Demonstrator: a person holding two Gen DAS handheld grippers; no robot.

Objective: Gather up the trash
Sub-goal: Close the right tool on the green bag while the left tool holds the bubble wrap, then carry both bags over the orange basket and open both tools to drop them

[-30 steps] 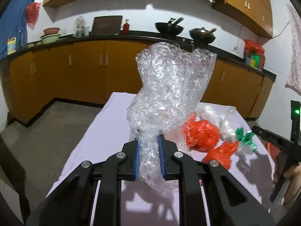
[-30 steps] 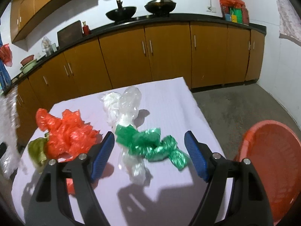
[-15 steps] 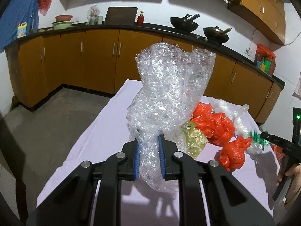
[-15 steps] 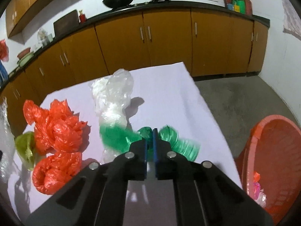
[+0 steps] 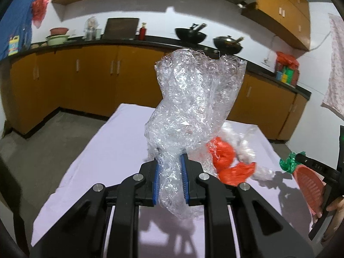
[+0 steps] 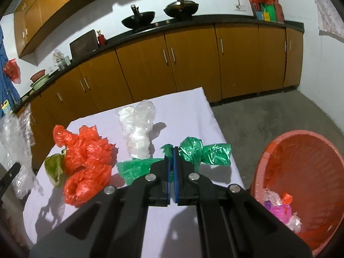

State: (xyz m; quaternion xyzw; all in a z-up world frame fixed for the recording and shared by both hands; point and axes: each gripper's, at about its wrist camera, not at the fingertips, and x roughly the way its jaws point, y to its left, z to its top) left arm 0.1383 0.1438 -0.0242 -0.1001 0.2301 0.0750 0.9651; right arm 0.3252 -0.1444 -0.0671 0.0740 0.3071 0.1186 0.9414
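Observation:
My left gripper (image 5: pixel 170 172) is shut on a big crumpled sheet of clear bubble wrap (image 5: pixel 193 109) and holds it above the lilac table (image 5: pixel 111 150). My right gripper (image 6: pixel 172 163) is shut on a green plastic bag (image 6: pixel 204 152), lifted above the table's right side; the bag also shows in the left wrist view (image 5: pixel 288 164). On the table lie orange plastic bags (image 6: pixel 86 157), a white and clear plastic bundle (image 6: pixel 138 129) and an olive scrap (image 6: pixel 53 167). An orange basket (image 6: pixel 301 154) stands right of the table with some trash inside.
Brown kitchen cabinets (image 6: pixel 189 68) with a black counter run behind the table, with woks (image 6: pixel 139 20) on top. Bare concrete floor (image 6: pixel 268 118) lies between table, basket and cabinets.
My right gripper closed on the green bag and lifted it off the table toward the basket side. My left gripper kept hold of the bubble wrap and swung its view.

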